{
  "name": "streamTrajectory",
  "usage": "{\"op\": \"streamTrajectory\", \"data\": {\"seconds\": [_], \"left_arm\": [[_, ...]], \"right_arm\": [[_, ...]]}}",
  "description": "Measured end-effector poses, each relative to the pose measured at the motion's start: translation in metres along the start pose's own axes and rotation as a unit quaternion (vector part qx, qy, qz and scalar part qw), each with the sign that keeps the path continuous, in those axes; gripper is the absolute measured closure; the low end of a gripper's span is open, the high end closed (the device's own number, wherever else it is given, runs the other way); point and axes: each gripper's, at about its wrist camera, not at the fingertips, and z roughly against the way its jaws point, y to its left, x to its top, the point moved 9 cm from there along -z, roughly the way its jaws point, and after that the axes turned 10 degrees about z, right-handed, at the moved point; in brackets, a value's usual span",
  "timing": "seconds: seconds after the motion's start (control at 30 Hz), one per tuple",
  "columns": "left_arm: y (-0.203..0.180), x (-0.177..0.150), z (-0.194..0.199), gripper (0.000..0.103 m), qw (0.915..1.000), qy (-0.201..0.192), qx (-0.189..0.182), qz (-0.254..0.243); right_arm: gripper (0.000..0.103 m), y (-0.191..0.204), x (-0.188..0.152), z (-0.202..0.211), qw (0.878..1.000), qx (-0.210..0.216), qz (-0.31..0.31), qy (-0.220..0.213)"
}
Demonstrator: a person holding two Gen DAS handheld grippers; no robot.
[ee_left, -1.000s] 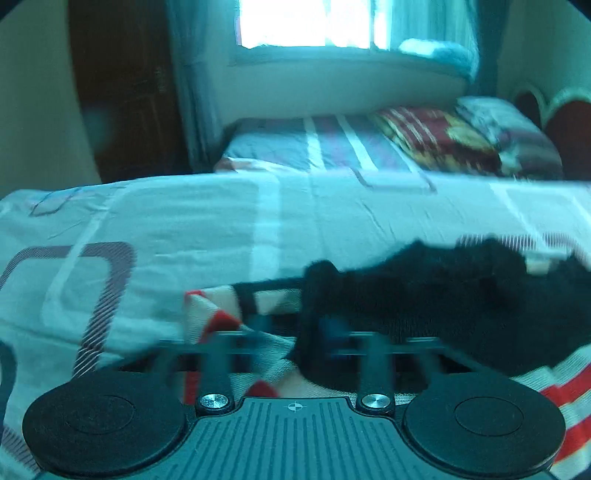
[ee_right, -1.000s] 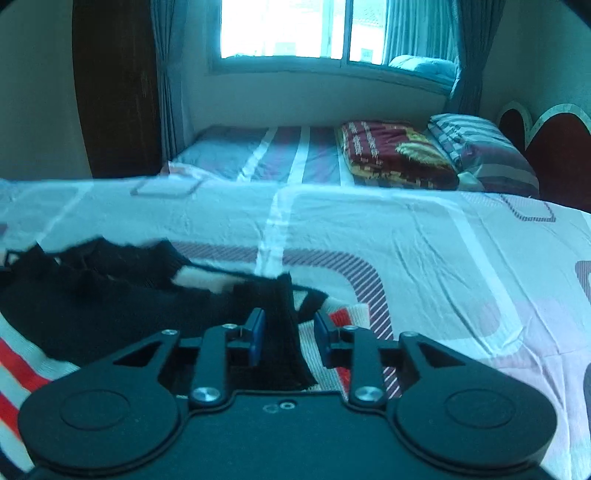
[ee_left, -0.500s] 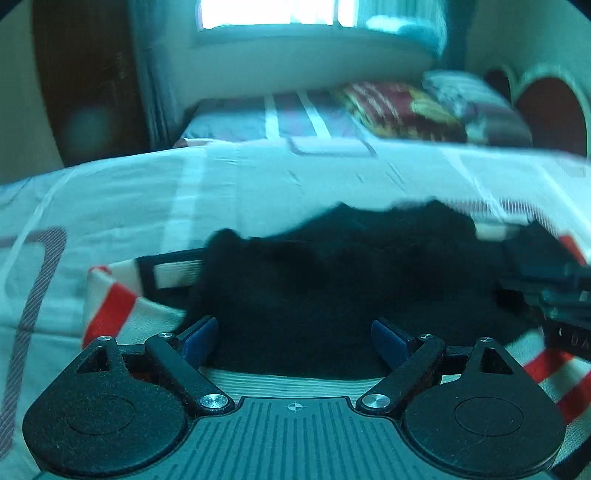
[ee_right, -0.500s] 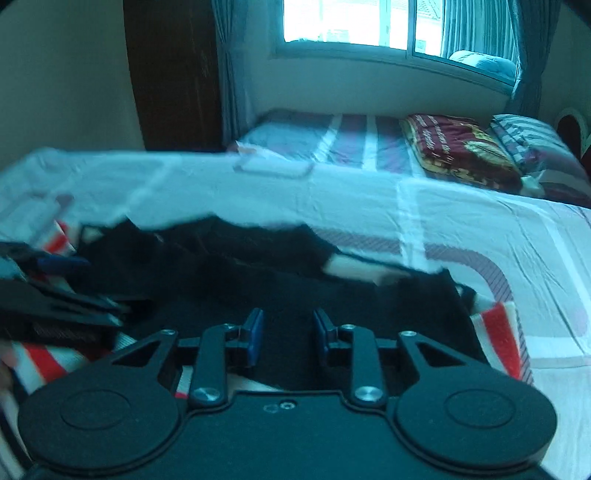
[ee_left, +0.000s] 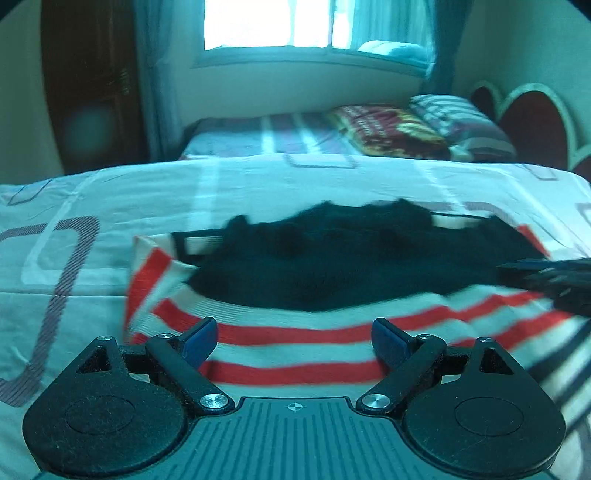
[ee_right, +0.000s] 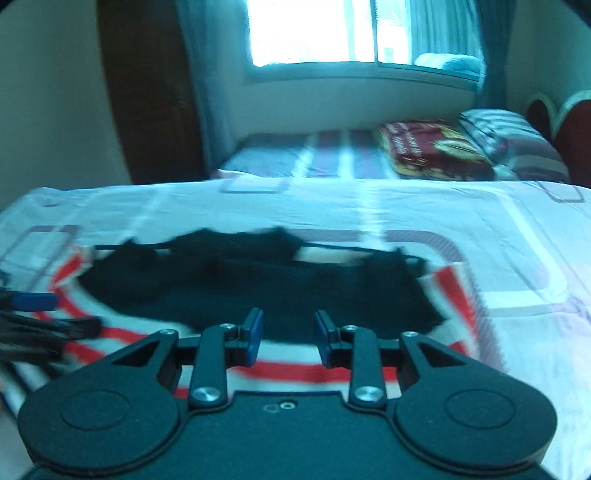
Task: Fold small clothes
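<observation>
Near bed [ee_left: 110,192], landmark: pale bedsheet with grey rounded-rectangle outlines and light stripes. Second bed [ee_left: 266,136] just beyond its far edge, striped purple-and-white cover. Dark red patterned pillow [ee_left: 384,131] at second bed's right end; striped pillow [ee_left: 458,122] beside it, further right. Red heart-shaped headboard [ee_left: 532,118] at far right. Bright window [ee_left: 277,22] in wall beyond second bed, curtains [ee_left: 155,74] at both sides. Dark wooden door [ee_left: 92,85] far left.

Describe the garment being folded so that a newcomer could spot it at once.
On the near bed's pale sheet, just ahead of both grippers, lies the small garment. Its black upper part folds over cream knit with red stripes, unlike the sheet's grey outlined rectangles.
</observation>
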Motion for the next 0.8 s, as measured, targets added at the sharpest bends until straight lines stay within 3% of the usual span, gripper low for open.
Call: {"op": "streamTrajectory", "data": {"seconds": [0.17,0.23,0.47,0.57,0.7,0.8], "left_arm": [[0.003,-0.019,-0.002,0.013,0.9998,0.014,0.005,0.012],[0.012,-0.023,0.0,0.009,0.9997,0.01,0.013,0.019],[0.023,-0.032,0.01,0.009,0.9996,0.01,0.017,0.02],[0.022,-0.03,0.018,0.009,0.9992,0.011,0.029,0.023],[0.015,-0.028,0.038,0.009,0.9994,-0.005,0.025,0.023],[0.009,-0.032,0.045,0.009,0.9996,-0.002,0.022,0.016]], "right_arm": [[0.073,0.014,-0.028,-0.006,0.999,-0.013,0.018,0.033],[0.073,0.005,-0.034,-0.003,0.999,-0.022,0.02,0.021],[0.074,-0.007,-0.047,0.008,0.999,-0.034,-0.005,0.019],[0.074,-0.004,-0.041,0.012,0.998,-0.043,-0.012,0.036],[0.071,0.014,-0.031,0.036,0.999,-0.03,-0.017,0.003],[0.069,0.028,-0.035,0.043,1.0,-0.019,-0.013,0.004]]}}
